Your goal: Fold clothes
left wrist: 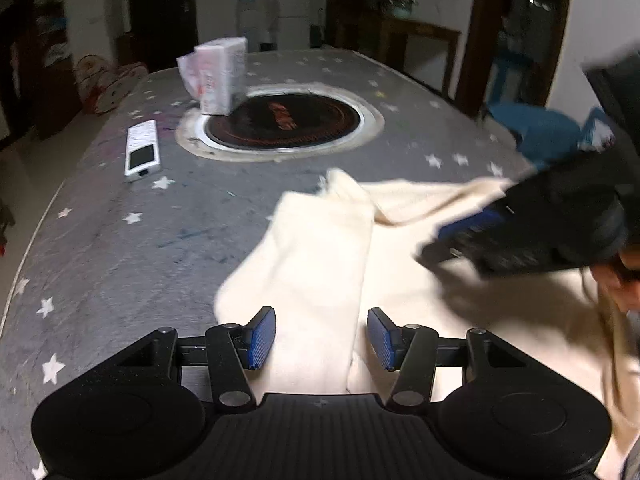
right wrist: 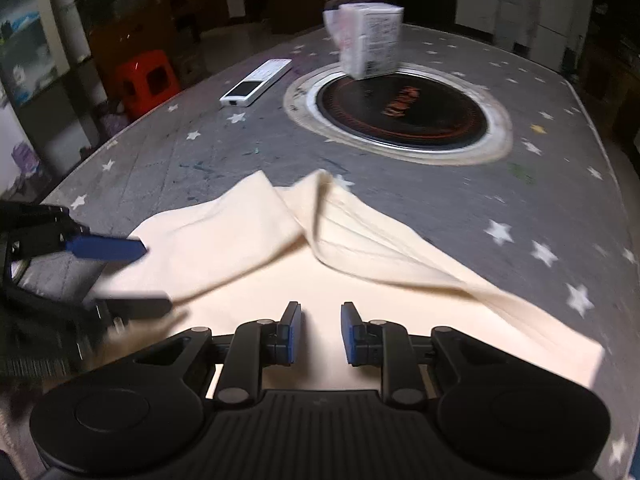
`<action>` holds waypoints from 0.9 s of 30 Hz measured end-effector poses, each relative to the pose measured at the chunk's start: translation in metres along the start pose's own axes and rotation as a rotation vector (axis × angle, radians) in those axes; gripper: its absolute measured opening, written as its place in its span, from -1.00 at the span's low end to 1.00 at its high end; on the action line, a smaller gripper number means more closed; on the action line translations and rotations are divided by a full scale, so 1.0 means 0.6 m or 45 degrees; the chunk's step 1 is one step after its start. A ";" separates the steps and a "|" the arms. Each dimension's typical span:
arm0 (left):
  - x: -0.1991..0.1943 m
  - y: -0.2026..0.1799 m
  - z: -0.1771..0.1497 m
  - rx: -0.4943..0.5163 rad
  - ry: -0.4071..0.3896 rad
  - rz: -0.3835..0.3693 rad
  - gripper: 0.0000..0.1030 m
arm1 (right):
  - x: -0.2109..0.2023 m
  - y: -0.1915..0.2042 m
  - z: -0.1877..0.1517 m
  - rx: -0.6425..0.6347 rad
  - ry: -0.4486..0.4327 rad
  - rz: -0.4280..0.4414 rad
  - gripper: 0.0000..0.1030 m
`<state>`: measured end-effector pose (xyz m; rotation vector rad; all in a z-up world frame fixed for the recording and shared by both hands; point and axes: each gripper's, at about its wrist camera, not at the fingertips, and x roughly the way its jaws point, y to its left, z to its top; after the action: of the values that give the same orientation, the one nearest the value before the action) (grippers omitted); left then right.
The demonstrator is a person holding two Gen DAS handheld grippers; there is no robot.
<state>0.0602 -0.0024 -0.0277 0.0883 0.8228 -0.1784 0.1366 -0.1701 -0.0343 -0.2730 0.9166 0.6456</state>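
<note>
A cream garment [left wrist: 320, 248] lies rumpled on the near part of the grey star-print table [left wrist: 120, 240], with a fold ridge running away from me. My left gripper [left wrist: 322, 338] hovers over the garment's left part, open, with cloth lying under the gap and neither pad pressing it. In the right wrist view the same garment [right wrist: 248, 240] spreads out below my right gripper [right wrist: 320, 334], whose jaws stand a little apart over flat cloth and hold nothing. The right gripper [left wrist: 444, 240] shows blurred at the right of the left wrist view. One blue left fingertip [right wrist: 108, 249] shows at the left of the right wrist view.
A round black cooktop [left wrist: 282, 120] is set into the table's middle. A white tissue pack [left wrist: 218, 76] stands at its far edge and a white remote [left wrist: 141, 148] lies to the left. A red stool [right wrist: 146, 80] and a blue chair [left wrist: 536, 130] stand beside the table. A person's hair [left wrist: 612, 320] hangs at the right.
</note>
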 end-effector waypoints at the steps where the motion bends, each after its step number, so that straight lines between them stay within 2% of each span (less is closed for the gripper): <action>1: 0.004 -0.002 -0.002 0.022 0.000 0.018 -0.16 | 0.009 0.006 0.006 -0.012 0.002 0.003 -0.60; 4: 0.004 0.008 -0.006 0.011 -0.007 0.044 -0.52 | 0.025 0.014 0.024 -0.031 -0.016 -0.008 -0.60; 6: -0.003 0.024 -0.007 -0.043 -0.017 0.046 -0.61 | 0.034 0.012 0.037 -0.016 -0.020 0.004 -0.60; 7: -0.008 0.033 -0.009 -0.071 -0.025 0.057 -0.72 | 0.040 0.011 0.045 -0.011 -0.025 0.007 -0.60; 12: -0.041 0.080 -0.021 -0.218 -0.071 0.159 -0.75 | 0.063 0.009 0.081 0.024 -0.077 -0.029 -0.59; 17: -0.057 0.126 -0.037 -0.361 -0.061 0.278 -0.77 | 0.080 -0.008 0.116 0.118 -0.135 -0.061 -0.58; 21: -0.065 0.155 -0.045 -0.432 -0.046 0.345 -0.76 | 0.080 -0.018 0.129 0.141 -0.159 -0.084 -0.56; 23: -0.068 0.163 -0.047 -0.447 -0.040 0.368 -0.75 | 0.067 -0.021 0.128 0.134 -0.158 -0.080 -0.48; 25: -0.073 0.164 -0.048 -0.459 -0.045 0.343 -0.73 | 0.046 -0.022 0.122 0.114 -0.153 -0.079 -0.44; 27: -0.080 0.155 -0.045 -0.451 -0.062 0.278 -0.71 | 0.025 -0.020 0.112 0.084 -0.130 -0.047 -0.44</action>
<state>0.0268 0.0987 -0.0100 -0.1590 0.7791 0.1717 0.1943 -0.1414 -0.0075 -0.1958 0.8311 0.5887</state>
